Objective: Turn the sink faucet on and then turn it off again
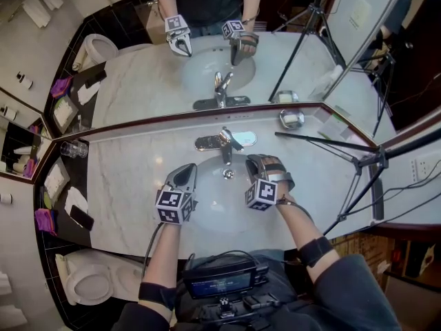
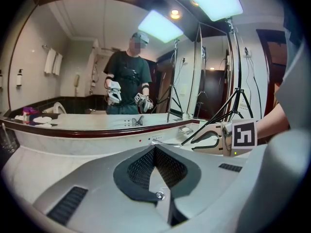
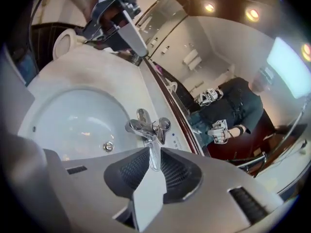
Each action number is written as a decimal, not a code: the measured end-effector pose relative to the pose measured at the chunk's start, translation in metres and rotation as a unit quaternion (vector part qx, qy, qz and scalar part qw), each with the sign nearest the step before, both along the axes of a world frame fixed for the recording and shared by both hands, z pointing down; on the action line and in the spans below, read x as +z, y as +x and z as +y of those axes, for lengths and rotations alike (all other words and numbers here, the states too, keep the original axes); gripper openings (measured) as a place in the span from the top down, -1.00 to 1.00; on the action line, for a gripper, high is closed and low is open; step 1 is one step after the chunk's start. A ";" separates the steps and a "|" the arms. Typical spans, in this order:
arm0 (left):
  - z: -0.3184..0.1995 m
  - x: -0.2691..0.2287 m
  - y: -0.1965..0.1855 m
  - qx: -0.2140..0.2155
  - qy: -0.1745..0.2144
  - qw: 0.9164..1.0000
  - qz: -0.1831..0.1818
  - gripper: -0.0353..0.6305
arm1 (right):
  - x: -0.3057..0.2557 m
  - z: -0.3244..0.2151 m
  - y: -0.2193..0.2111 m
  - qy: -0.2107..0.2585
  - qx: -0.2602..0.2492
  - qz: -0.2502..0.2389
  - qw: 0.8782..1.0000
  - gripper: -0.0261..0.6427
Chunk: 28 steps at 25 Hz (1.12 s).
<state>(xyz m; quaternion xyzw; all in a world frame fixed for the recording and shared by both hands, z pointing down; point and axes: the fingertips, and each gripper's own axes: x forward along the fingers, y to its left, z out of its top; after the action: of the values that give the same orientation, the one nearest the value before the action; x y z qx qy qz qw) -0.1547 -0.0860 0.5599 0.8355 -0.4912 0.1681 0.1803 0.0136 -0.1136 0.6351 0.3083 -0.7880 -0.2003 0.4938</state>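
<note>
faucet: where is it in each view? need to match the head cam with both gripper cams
Head view: faucet at centre, just below the mirror.
Left gripper view: faucet mostly hidden, a chrome sliver over the jaw tips at centre; its reflection sits above-left.
Right gripper view: faucet at centre, just above the jaws, its lever running down between them.
Shared landmark: mirror's red trim, directly behind the faucet.
</note>
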 end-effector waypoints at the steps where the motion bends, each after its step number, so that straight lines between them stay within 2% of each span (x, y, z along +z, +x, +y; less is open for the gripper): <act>1: -0.002 0.001 0.000 0.000 0.000 1.000 -0.001 0.89 | 0.003 -0.003 -0.001 0.009 -0.010 0.019 1.000 0.61; 2: -0.003 0.001 0.001 0.001 0.001 1.000 -0.003 0.89 | 0.007 -0.006 -0.002 0.015 -0.019 0.037 0.999 0.50; 6: -0.008 0.006 0.002 0.003 0.000 1.000 -0.004 0.89 | 0.016 -0.019 -0.006 0.037 -0.046 0.093 0.994 0.40; 12: -0.011 0.013 0.003 0.005 -0.008 1.000 -0.001 0.89 | 0.028 -0.035 -0.019 0.034 -0.063 0.119 0.990 0.33; 19: -0.013 0.018 -0.001 0.002 -0.016 1.000 -0.002 0.89 | 0.033 -0.058 -0.030 0.030 -0.073 0.127 0.989 0.34; 28: -0.013 0.029 0.000 0.006 -0.026 1.000 0.000 0.89 | 0.026 -0.069 -0.040 0.024 -0.083 0.099 0.991 0.38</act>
<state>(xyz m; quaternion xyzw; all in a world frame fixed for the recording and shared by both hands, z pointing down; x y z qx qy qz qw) -0.1549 -0.0993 0.5888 0.8335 -0.4817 0.1816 0.2010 -0.0260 -0.1826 0.6611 0.2328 -0.7529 -0.2892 0.5435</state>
